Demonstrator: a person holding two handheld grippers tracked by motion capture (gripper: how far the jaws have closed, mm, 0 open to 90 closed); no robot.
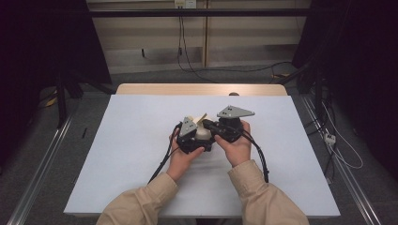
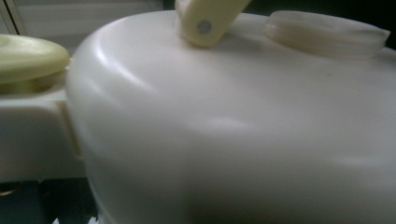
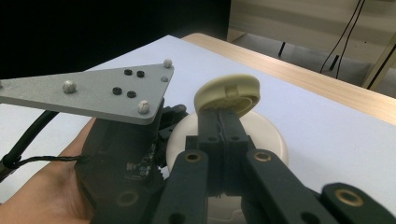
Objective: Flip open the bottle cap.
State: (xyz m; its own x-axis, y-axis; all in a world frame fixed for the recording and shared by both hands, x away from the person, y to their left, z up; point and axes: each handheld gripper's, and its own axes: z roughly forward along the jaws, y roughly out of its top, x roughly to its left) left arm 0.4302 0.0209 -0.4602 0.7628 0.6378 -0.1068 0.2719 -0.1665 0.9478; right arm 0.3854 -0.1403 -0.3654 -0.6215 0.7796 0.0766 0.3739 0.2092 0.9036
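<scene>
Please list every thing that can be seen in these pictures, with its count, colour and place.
Container: one, cream white, held above the table's middle between both grippers.
Lid: one, pale yellow, round, tilted up at the container's top, pinched at its edge by the right gripper.
Table: one, white cover, wooden far edge.
Cables: several, black, on the floor behind the table.
Left gripper: one, black, grey plate, beside the container.
Right gripper: one, black, shut on the lid.
Hands: two, beige sleeves.
</scene>
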